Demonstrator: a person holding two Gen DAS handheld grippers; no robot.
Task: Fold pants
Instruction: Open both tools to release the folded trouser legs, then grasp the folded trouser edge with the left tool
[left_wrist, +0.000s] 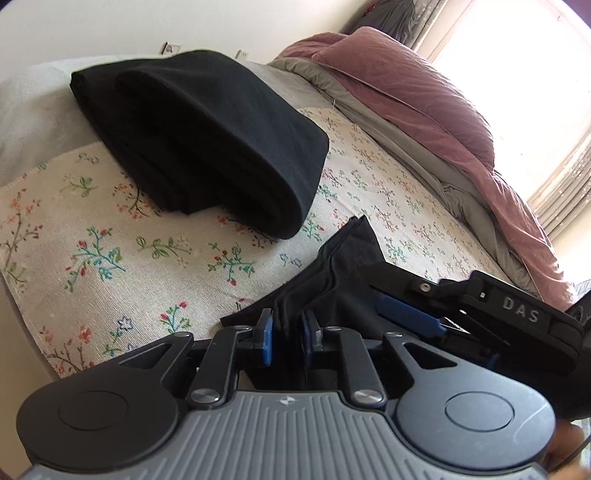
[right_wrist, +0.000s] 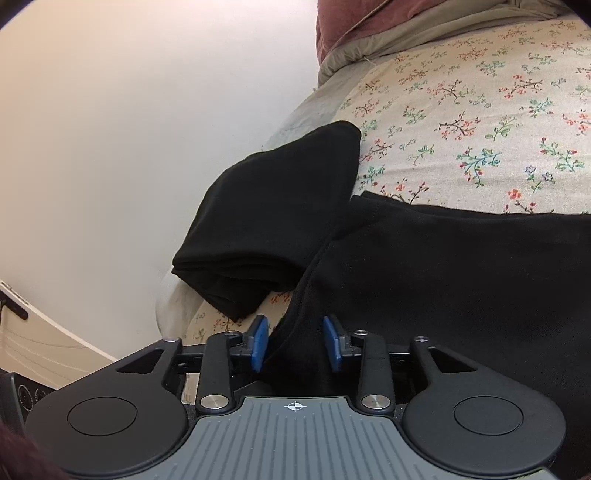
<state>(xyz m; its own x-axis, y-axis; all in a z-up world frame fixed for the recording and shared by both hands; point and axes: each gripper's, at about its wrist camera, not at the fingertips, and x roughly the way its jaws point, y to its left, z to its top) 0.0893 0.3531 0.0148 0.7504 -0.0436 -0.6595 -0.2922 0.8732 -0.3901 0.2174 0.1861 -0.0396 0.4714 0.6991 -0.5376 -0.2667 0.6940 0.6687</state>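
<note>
Folded black stack (left_wrist: 207, 140) beside bare floral sheet (left_wrist: 110, 254).

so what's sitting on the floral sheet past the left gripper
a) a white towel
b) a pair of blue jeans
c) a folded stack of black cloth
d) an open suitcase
c: in the left wrist view a folded black garment lies on the floral sheet beyond the left gripper, which is shut on black pants fabric.

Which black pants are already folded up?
The folded black pants, a neat stack lying alone on the flowery sheet. The other black pants are spread loose, pinched by both grippers' blue fingers.
</note>
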